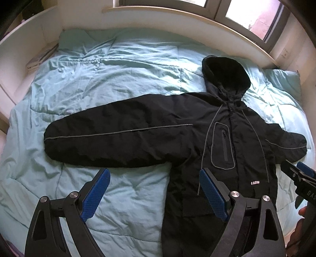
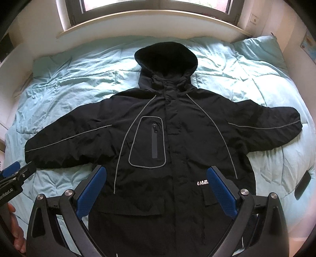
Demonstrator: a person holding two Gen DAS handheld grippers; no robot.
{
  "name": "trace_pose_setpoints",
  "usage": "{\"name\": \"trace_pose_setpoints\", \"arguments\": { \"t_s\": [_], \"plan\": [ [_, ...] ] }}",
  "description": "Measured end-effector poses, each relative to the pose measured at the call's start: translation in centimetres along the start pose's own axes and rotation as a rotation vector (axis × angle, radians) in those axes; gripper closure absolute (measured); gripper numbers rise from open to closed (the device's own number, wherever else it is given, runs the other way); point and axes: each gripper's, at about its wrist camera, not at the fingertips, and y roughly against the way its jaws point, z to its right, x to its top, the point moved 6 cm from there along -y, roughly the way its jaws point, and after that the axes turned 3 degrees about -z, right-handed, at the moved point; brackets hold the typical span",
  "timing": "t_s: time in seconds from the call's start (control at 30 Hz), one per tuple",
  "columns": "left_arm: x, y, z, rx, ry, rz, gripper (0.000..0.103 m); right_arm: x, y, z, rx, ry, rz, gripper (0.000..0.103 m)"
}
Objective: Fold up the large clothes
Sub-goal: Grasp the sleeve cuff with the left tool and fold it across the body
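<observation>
Daylight enters from the window point(image 2: 156, 8), which is blown out with glare; the quilt point(image 2: 246, 83) is bright, the black jacket point(image 2: 177, 128) underexposed, edges bent and darkened by fisheye.
</observation>
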Motion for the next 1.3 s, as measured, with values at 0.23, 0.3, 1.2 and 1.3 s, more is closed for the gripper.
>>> {"name": "trace_pose_setpoints", "arguments": {
  "t_s": [0.23,0.3,1.2,1.3],
  "plan": [
    [0.4,-1.2,-1.8,0.011,0.021,-0.013,0.011,1.4,-1.0,-1.6,0.0,0.022,0.004,0.001],
    [0.5,-1.6,-2.5,0.015,0.032,-0.015,0.011,1.8,-1.5,-2.2,0.002,0.032,-0.001,0.001],
    [-4.1,-10.5,-34.0,-0.158,0.818,0.143,0.011,7.2,-17.7,-14.2,0.121,0.193,-0.023,0.014],
    [-3.0,-12.2,-34.3,-0.132,0.768,0.139,0.011,7.4,-19.7,-15.4,0.102,0.229,-0.035,0.028]
  ]
}}
